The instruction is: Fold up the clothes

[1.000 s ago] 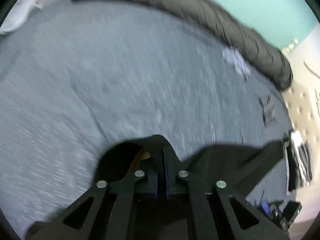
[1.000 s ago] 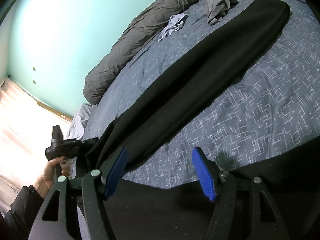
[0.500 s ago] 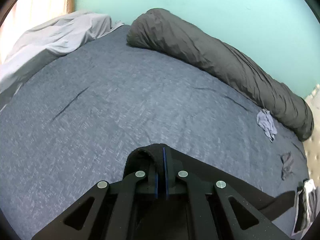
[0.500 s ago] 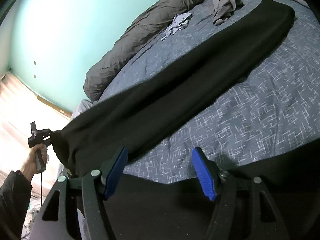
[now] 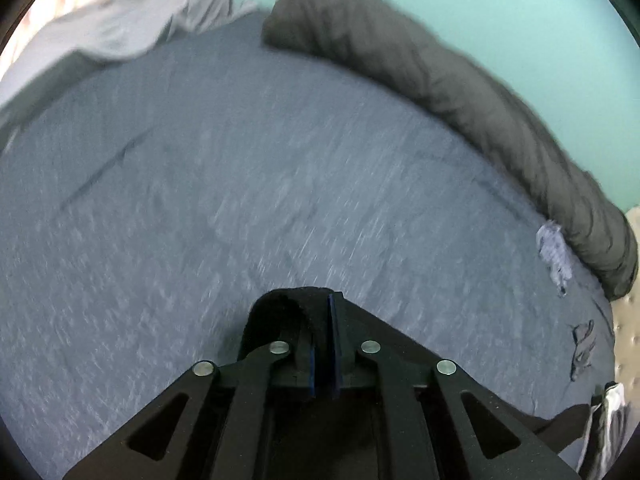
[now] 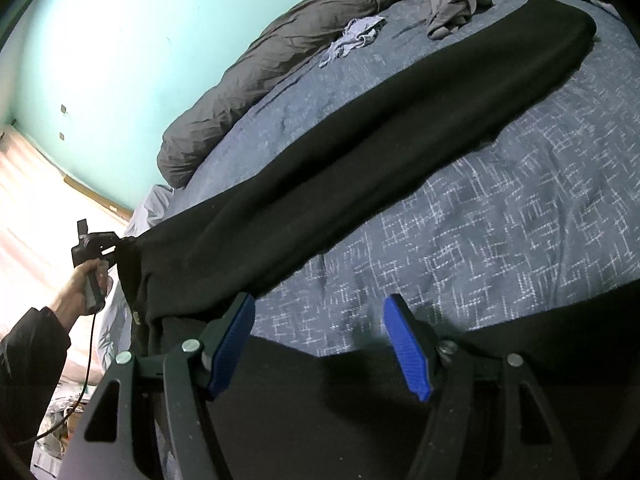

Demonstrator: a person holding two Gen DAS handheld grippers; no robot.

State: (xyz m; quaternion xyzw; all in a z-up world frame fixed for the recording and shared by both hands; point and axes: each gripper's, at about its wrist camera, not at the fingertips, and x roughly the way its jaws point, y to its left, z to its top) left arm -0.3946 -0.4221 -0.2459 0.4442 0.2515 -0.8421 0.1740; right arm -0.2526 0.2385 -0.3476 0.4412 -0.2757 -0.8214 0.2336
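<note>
1. The left gripper (image 5: pixel 324 340) has its jaws pinching a folded edge of the black garment (image 6: pixel 360 152), with the blue pads almost together and just starting to part.
2. The right gripper (image 6: pixel 320 344) has its jaws spread wide, with nothing between the blue pads (image 6: pixel 230 346); only the bed shows in the gap.
3. In the right wrist view the black garment runs as a long band from the lower left of the frame to the upper right; its far end lies on the patterned blue bed cover (image 6: pixel 500 240).
4. At the left edge of that view a hand (image 6: pixel 80 286) in a dark sleeve grips the left gripper's handle, and the garment's near end hangs from it.
5. A rolled grey duvet (image 5: pixel 460 92) lies along the bed's far side against the teal wall (image 6: pixel 112 40).
6. A small pale garment (image 6: pixel 356 36) and a grey one (image 6: pixel 452 8) lie crumpled just beside the duvet.
</note>
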